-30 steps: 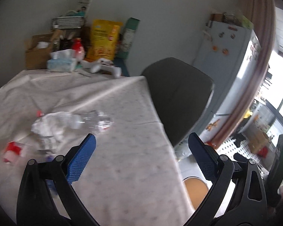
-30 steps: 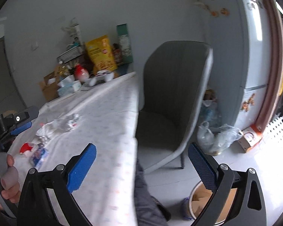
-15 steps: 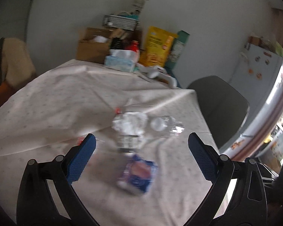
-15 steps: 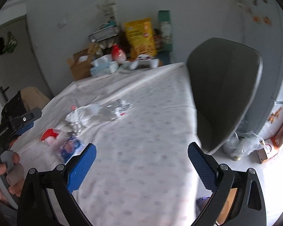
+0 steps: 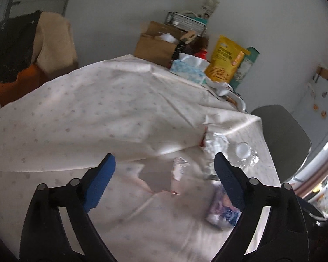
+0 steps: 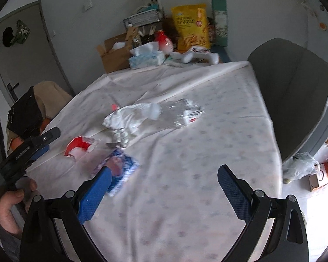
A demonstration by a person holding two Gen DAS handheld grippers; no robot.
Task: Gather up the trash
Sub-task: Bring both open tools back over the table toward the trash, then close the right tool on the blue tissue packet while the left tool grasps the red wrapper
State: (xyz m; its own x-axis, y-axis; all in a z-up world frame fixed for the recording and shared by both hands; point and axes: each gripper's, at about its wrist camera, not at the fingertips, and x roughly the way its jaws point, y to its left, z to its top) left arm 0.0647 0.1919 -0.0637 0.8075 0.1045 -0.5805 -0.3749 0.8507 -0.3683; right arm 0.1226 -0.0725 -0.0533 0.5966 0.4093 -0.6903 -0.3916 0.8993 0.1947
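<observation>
Trash lies in a cluster on the white tablecloth (image 6: 207, 152). In the left wrist view a torn red-and-white packet (image 5: 164, 174) lies on the cloth between the blue pads of my left gripper (image 5: 165, 172). Its jaws are closing, but the pads do not press on the packet. A blue wrapper (image 5: 220, 209), a crumpled tissue (image 5: 215, 144) and a crushed clear bottle (image 5: 245, 152) lie to its right. My right gripper (image 6: 164, 185) is open over bare cloth. In its view are the packet (image 6: 81, 146), wrapper (image 6: 122, 166), tissue (image 6: 129, 118), bottle (image 6: 181, 111) and the hand-held left gripper (image 6: 48, 142).
A grey chair (image 6: 290, 91) stands at the table's right side. A cardboard box (image 6: 113, 54), tissue box (image 6: 146, 57) and yellow snack bag (image 6: 192, 28) crowd the far end. Clothes hang over a chair (image 5: 32, 48) on the left. A plastic bag (image 6: 299, 168) lies on the floor.
Both grippers have swung left over the table. The left one has come down over the torn packet and its jaws have narrowed a little. The right one now faces the trash cluster.
</observation>
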